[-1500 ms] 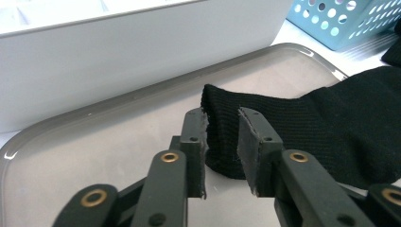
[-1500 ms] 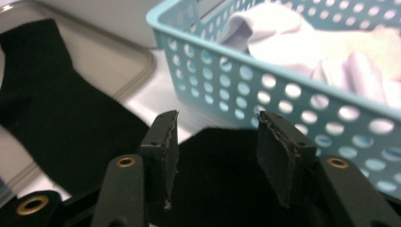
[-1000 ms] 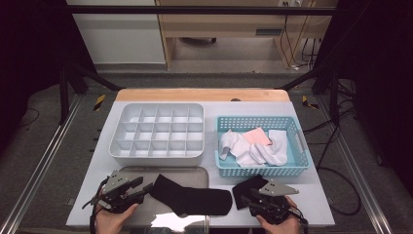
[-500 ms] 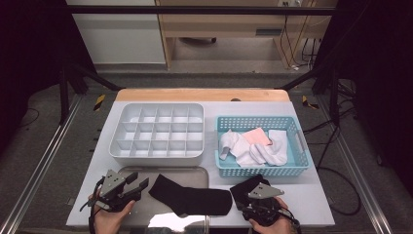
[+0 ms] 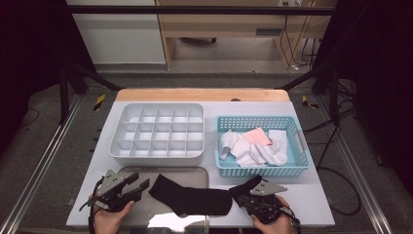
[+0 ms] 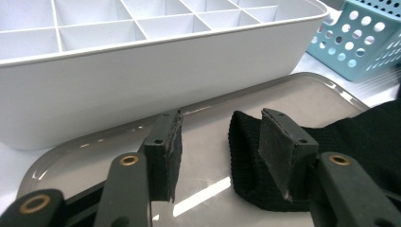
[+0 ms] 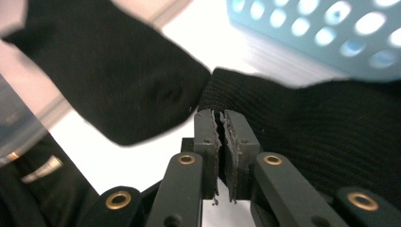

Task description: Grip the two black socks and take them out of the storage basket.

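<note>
The flat black knit sock [image 5: 192, 197] is spread along the white worktop's [image 5: 316, 204] front edge; its cuff sits between the spread left gripper [image 6: 220, 142], while the right gripper [image 7: 221, 124], just pressed together, nips nothing.

The setting looked like a lab or test room fitted out for recording. A white table [image 5: 311, 204] stood inside a frame of dark metal struts [image 5: 63, 83], with rails running along left and right. The floor [image 5: 44, 141] was grey, marked with yellow-and-black tape [image 5: 99, 101] at the far left. Cables [image 5: 336, 170] trailed down on the right. Beyond the far edge stood pale wooden furniture [image 5: 219, 29] and a white cabinet [image 5: 117, 39]. The surroundings were dark.
</note>
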A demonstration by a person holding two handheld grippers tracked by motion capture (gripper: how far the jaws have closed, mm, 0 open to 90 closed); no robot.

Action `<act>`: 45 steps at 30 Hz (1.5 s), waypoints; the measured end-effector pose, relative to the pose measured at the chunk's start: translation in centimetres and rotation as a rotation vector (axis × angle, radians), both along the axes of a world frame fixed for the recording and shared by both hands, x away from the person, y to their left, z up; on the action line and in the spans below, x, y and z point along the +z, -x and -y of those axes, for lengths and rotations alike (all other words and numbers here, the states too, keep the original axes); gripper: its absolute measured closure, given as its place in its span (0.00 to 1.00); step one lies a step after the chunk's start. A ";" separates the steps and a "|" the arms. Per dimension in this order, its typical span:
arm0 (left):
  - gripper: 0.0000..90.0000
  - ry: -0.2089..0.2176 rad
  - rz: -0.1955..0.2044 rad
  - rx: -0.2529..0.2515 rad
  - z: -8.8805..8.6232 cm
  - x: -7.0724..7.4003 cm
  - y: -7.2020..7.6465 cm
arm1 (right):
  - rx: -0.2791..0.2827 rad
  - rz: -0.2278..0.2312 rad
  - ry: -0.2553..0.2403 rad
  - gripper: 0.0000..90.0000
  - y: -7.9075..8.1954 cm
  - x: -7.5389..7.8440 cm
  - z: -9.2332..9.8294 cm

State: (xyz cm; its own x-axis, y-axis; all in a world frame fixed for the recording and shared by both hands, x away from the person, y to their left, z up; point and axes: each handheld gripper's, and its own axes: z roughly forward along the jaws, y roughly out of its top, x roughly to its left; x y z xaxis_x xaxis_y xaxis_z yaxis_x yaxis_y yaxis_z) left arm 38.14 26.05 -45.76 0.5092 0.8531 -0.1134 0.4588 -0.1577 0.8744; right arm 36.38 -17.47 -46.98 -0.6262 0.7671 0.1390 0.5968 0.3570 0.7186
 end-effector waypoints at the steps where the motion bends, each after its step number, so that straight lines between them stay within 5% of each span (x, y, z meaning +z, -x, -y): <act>1: 0.55 0.004 0.001 -0.002 0.0 0.0 0.0 | -0.005 0.012 -0.034 0.94 0.0 0.4 0.3; 4: 0.55 0.031 -0.002 -0.028 0.1 0.0 0.0 | -0.001 0.048 -0.139 0.94 0.1 2.3 1.2; 7: 0.57 0.032 0.007 -0.047 0.4 0.0 0.2 | 0.025 0.059 -0.194 0.94 0.0 3.5 1.0; 18: 0.56 -0.005 0.043 -0.142 1.8 0.4 1.1 | 0.228 0.040 -0.306 0.94 -0.2 6.4 -4.3; 24: 0.55 -0.030 0.060 -0.189 2.9 0.3 1.6 | 0.265 -0.004 -0.350 0.93 -1.9 6.5 -6.7; 31: 0.54 -0.034 0.030 -0.196 3.3 -0.3 1.3 | 0.131 0.004 -0.285 0.93 -3.5 4.7 -5.4; 40: 0.55 -0.022 0.013 -0.187 3.0 -0.4 1.2 | -0.108 -0.022 -0.271 0.93 -2.0 2.1 1.8; 45: 0.56 -0.024 0.002 -0.179 2.9 -0.5 1.2 | -0.252 0.005 -0.176 0.90 -2.3 1.1 4.7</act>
State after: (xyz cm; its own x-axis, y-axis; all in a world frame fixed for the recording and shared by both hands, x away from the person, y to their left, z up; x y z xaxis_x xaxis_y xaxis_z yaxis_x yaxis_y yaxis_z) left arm 36.99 23.18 -46.28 0.6538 0.7510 -0.0927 0.4194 -0.2577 0.8704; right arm 38.64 -22.14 -45.93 -0.4204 0.8628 0.2807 0.6470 0.0682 0.7595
